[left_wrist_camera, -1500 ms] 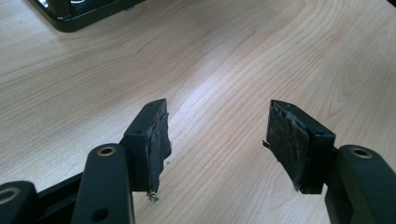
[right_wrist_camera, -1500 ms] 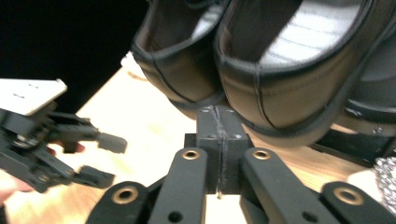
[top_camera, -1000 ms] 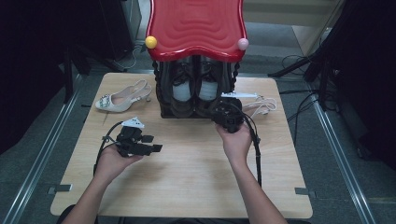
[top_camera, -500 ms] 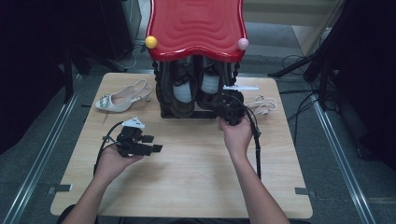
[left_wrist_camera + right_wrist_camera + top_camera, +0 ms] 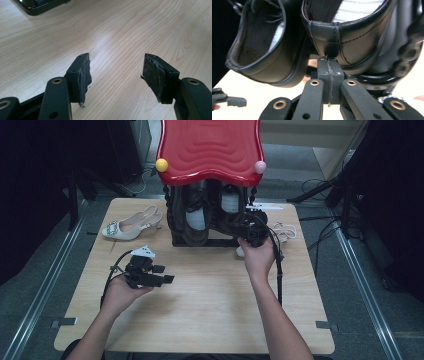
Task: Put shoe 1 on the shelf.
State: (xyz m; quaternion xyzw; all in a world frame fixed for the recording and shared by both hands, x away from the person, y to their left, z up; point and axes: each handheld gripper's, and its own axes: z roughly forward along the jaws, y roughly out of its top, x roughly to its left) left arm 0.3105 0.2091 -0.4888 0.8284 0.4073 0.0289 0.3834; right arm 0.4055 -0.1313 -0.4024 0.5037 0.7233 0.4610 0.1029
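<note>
A rack with a wavy red top (image 5: 210, 147) stands at the back of the wooden table (image 5: 200, 315) and holds two black leather shoes (image 5: 196, 215) (image 5: 229, 204). My right gripper (image 5: 248, 227) is at the rack's front right. In the right gripper view its jaws are pressed together, and the right gripper (image 5: 328, 65) touches the heel seam of the right-hand black shoe (image 5: 354, 37), with the other shoe (image 5: 262, 47) to its left. My left gripper (image 5: 165, 274) is low over the table at the left. In its own view the left gripper (image 5: 116, 71) is open with nothing between the pads.
A beige high-heeled shoe (image 5: 131, 224) lies on the table left of the rack. A pale strappy sandal (image 5: 282, 231) lies right of it, behind my right hand. The rack's black base (image 5: 42, 5) is ahead of the left gripper. Cables trail from both grippers.
My right hand has moved right and in toward the rack, and the right-hand black shoe sits a little deeper. The left hand has stayed in place.
</note>
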